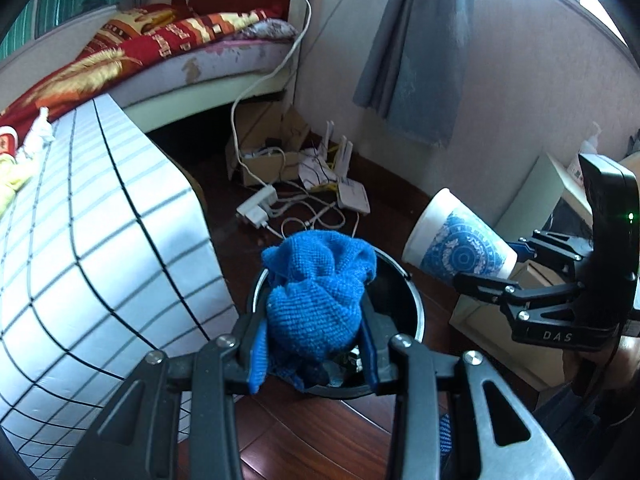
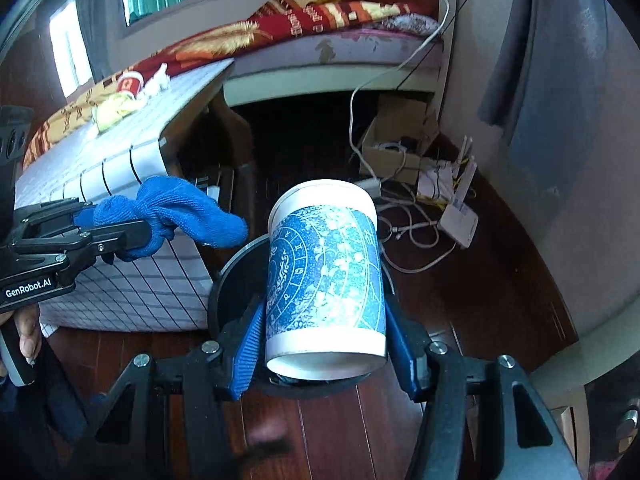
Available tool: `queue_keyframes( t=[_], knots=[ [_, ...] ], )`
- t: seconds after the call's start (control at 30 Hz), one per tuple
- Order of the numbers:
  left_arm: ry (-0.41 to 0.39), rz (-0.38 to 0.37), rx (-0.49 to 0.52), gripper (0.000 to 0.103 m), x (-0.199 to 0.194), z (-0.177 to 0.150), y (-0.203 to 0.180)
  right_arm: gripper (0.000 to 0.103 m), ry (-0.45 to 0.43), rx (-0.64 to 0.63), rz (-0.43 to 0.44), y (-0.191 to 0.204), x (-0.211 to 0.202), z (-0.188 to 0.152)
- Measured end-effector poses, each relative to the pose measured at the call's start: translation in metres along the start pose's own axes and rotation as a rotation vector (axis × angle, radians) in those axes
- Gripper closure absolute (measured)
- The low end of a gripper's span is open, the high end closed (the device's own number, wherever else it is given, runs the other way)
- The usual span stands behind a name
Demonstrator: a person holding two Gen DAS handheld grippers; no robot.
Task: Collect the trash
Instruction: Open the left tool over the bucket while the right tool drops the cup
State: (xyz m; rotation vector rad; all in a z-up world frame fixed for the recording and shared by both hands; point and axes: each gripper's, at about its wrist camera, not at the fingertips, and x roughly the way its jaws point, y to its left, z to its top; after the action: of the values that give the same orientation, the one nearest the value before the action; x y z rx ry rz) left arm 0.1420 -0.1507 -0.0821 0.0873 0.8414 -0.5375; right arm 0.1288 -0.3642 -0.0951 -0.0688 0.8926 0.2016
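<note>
My left gripper [image 1: 316, 356] is shut on a crumpled blue cloth [image 1: 316, 292] and holds it over the open black trash bin [image 1: 416, 300] on the floor. The cloth also shows in the right wrist view [image 2: 176, 216]. My right gripper [image 2: 324, 344] is shut on a white paper cup with a blue pattern [image 2: 326, 280], held on its side above the same bin [image 2: 228, 276]. In the left wrist view the cup [image 1: 460, 244] hangs to the right of the bin, mouth pointing left.
A table with a white grid cloth [image 1: 92, 240] stands left of the bin, with a red cup [image 2: 130, 84] and yellow scraps [image 2: 112, 110] on it. A bed [image 1: 168, 52] lies behind. Cables, a power strip [image 1: 258, 204] and a router [image 2: 460, 220] clutter the floor.
</note>
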Motion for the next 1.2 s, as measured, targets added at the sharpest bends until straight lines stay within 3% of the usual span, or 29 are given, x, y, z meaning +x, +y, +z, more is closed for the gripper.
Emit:
queue_keyframes(
  t=[0.47,0.5,0.53,0.57,0.6,0.73,1.2],
  knots=[
    [0.113,-0.031,-0.013,0.064,0.053,-0.015,0.003,0.042,0.154,-0.074,0.021,0.004,0.071,-0.017],
    [0.12,-0.044,-0.016,0.062,0.056,-0.015,0.004,0.042,0.168,-0.088,0.015,0.005,0.077,-0.016],
    [0.126,-0.039,-0.019,0.053,0.06,-0.015,0.005,0.035,0.178,-0.104,-0.004,0.006,0.083,-0.017],
    [0.128,-0.019,-0.024,0.048,0.064,-0.016,0.005,0.011,0.185,-0.114,-0.035,0.005,0.088,-0.018],
    [0.138,-0.005,-0.028,0.037,0.069,-0.016,0.006,0.001,0.18,-0.115,-0.071,0.002,0.092,-0.019],
    [0.139,0.052,-0.039,0.013,0.071,-0.02,0.008,0.0,0.194,-0.062,-0.122,-0.017,0.097,-0.019],
    [0.081,0.117,-0.041,0.001,0.043,-0.026,0.015,0.0,0.14,0.02,-0.155,-0.031,0.078,-0.015]
  ],
)
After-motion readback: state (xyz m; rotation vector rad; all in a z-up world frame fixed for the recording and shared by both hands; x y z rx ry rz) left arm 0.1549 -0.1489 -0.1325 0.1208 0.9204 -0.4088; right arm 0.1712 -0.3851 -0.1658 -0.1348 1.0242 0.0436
